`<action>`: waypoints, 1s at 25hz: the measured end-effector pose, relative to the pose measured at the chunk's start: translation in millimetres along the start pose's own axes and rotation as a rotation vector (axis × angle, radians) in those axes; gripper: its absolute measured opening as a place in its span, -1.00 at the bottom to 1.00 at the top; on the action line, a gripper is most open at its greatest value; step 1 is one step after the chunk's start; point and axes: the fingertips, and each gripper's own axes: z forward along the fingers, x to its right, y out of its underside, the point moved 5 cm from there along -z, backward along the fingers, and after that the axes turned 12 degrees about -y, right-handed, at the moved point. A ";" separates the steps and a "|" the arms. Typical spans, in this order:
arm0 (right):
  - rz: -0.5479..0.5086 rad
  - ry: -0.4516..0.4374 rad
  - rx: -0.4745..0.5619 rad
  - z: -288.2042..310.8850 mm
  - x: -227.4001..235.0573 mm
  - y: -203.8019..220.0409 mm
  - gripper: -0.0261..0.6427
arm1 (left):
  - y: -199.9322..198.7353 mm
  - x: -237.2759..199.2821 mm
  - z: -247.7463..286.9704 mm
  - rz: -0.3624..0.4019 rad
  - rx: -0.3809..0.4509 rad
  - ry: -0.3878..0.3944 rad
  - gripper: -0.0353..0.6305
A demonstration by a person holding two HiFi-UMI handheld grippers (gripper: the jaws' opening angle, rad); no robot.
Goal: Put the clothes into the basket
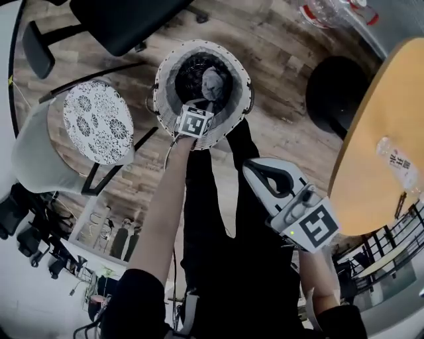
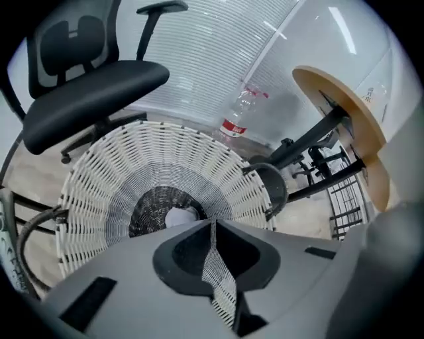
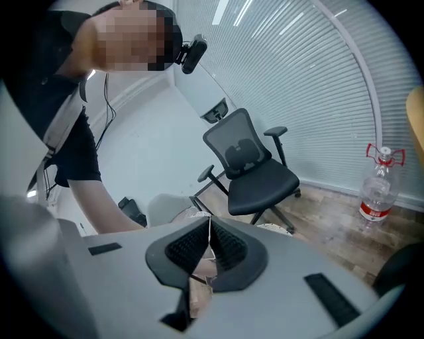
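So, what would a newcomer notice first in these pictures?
First, the white wicker basket on the wooden floor, top centre in the head view, with a grey garment bundled inside. The left claw hangs shut over its near rim, and a flower-patterned seat stands to the basket's left in that view.

basket (image 1: pixel 161 83) rim at its 6 o'clock hidden behind left gripper (image 1: pixel 202 109), office chair (image 1: pixel 119 20) and bottle (image 1: pixel 331 12) cut off at 12 o'clock edge.
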 end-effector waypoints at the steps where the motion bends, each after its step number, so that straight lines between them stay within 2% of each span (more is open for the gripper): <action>1: -0.008 0.003 0.003 -3.9 -6.8 -1.6 -0.87 | 0.9 1.7 -9.6 0.000 0.008 -0.002 -0.79; 7: -0.067 0.009 0.027 -29.4 -48.3 0.2 -0.87 | 4.9 22.0 -63.0 0.024 0.054 -0.016 -0.86; 10: -0.096 0.011 0.009 -35.4 -66.9 2.9 -0.87 | 9.8 33.9 -90.2 0.042 0.067 -0.003 -0.86; 17: -0.161 0.038 0.049 -39.1 -107.2 -15.0 -0.87 | 18.0 49.7 -156.0 0.070 0.123 0.029 -0.86; 25: -0.219 0.068 0.080 -37.6 -148.9 -33.8 -0.87 | 11.9 47.4 -241.2 0.065 0.248 0.041 -0.86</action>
